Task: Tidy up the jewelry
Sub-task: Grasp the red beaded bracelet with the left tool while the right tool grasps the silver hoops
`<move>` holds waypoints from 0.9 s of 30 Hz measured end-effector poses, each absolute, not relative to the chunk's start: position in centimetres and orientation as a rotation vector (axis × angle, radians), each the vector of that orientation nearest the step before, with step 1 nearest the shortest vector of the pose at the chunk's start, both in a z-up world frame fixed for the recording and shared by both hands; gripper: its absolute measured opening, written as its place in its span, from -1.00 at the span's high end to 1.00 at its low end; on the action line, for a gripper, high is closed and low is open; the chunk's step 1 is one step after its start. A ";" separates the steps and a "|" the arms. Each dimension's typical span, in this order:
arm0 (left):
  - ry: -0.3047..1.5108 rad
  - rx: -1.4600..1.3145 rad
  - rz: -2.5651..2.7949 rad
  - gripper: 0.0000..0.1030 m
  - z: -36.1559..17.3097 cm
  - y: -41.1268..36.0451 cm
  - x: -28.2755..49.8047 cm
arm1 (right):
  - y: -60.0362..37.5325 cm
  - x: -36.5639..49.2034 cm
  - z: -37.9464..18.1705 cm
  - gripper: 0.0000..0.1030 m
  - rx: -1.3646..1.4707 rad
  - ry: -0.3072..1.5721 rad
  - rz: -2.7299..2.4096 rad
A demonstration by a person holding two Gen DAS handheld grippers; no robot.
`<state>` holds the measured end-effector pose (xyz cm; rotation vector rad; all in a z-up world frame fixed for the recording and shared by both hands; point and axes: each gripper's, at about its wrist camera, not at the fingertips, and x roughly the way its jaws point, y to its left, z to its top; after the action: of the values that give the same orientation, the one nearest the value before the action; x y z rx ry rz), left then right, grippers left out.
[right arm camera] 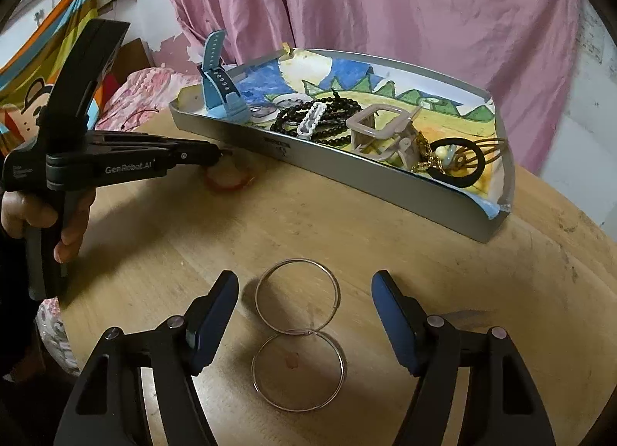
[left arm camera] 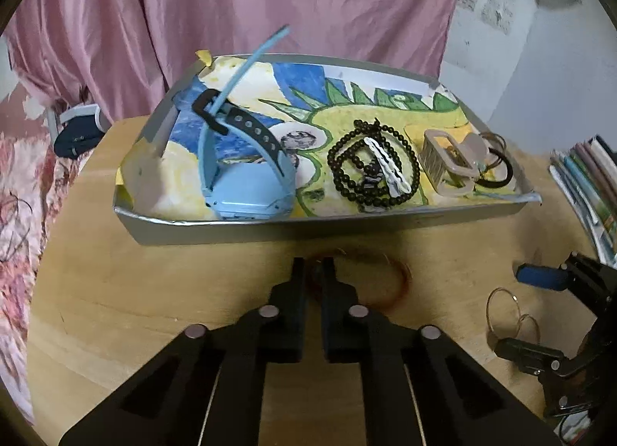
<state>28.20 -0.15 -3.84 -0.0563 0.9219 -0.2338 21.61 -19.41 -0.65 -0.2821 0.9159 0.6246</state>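
Orange, thin and nearly the colour of the wood, the bangle [left arm camera: 389, 280] lies flat on the worktop [right arm camera: 347, 245] just in front of the tray [left arm camera: 347, 224], and the left tool [left arm camera: 312, 266] has its fingers drawn close together at the bangle's near-left rim. Whether the rim is truly pinched between them I cannot tell — the tips blur into the shadow under the tray wall. If only one finger has caught it, lifting would likely skate the bangle sideways or flip it against the tray.

The right tool [right arm camera: 304, 307] stands wide, holding nothing, its blue pads on either side of two linked silver hoops [right arm camera: 299, 334] lying flat on the wood. Thin wire offers little to bite; closing could squeeze one ring out from under the pads, or lift one hoop and leave the other dangling and swinging (they seem joined where they overlap).

The tray is already crowded: a blue watch [left arm camera: 246, 191] propped on edge with its strap sticking up, a dark bead necklace [left arm camera: 372, 168] with a white clip across it, a beige claw clip [left arm camera: 449, 162], hair ties [left arm camera: 497, 170] at the right end. A careless drop beside the watch might topple it, and a hoop set on the beads could tangle.
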 end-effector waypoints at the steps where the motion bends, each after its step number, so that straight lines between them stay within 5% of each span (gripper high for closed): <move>1: 0.921 -0.047 -0.238 0.97 -3.9 -0.3 28.2 | -19.4 21.6 -0.6 -0.30 -0.285 0.916 0.623; 10: 0.925 -0.006 -0.294 0.99 -4.0 -1.4 27.0 | -19.0 21.1 -0.8 -0.21 -0.354 0.908 0.622; 17: 0.929 -0.017 -0.334 0.99 -3.8 -1.9 25.3 | -19.0 20.5 -0.6 0.18 -0.349 0.900 0.606; 27: 0.934 -0.057 -0.366 0.99 -3.6 -2.7 23.5 | -19.7 19.6 0.0 0.20 -0.284 0.881 0.606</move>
<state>23.49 -2.67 -3.62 -0.0567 0.9341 -0.3661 19.62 -19.68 -0.02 -0.2844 0.8813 0.6058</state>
